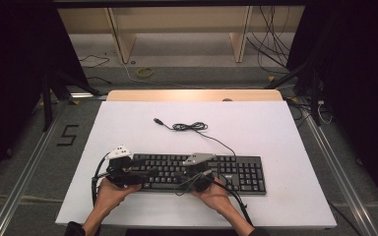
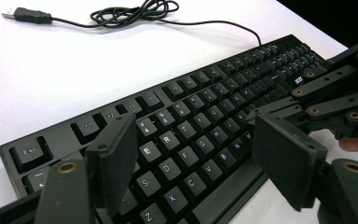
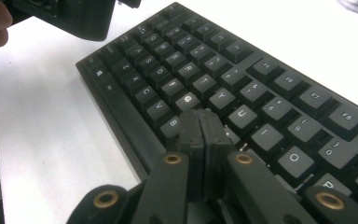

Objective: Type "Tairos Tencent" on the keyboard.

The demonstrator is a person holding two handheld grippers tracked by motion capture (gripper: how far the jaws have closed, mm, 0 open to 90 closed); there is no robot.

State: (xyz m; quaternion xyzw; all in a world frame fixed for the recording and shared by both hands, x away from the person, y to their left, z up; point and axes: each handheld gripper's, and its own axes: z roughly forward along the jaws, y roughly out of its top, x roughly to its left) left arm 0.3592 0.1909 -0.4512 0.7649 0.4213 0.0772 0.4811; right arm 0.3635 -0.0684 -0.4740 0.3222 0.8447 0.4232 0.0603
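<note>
- Black keyboard (image 1: 197, 173) on the white table (image 1: 285, 147), toward six o'clock of the tabletop, long axis running nine to three
- Thin black cable (image 1: 192, 127) leaving the keyboard's far edge, looping at twelve o'clock of it, USB plug (image 1: 158, 121) at the loose end, well apart from both claws
- Left gripper (image 1: 128, 169) at the nine o'clock end of the keyboard, in the left hand (image 1: 110, 192); jaws standing wide apart in the left gripper view (image 2: 200, 163), nothing between the pads, letter keys around E, D and C showing through the gap
- Right gripper (image 1: 197, 169) over the middle of the keyboard, in the right hand (image 1: 215, 194); pads pressed flat against each other in the right gripper view (image 3: 200, 128), gripping nothing, forming one blunt tip
- That closed tip hovering just above or on the keys below G and Y, around the H key; contact impossible to tell
- Key relation: target keys directly under and just ahead of the closed right claw, toward twelve o'clock along its own pointing line; keyboard's long axis crossing that line squarely
- Right hand nearer the central letter block, left hand nearer the Esc and Q-side columns
- Judged step: key pressing with the closed right tip, left claw open and waiting over its end
- Likely need next: a short, straight dip onto a single key, since the tip looks about as wide as one keycap and a sideways drift risks catching a neighbour
</note>
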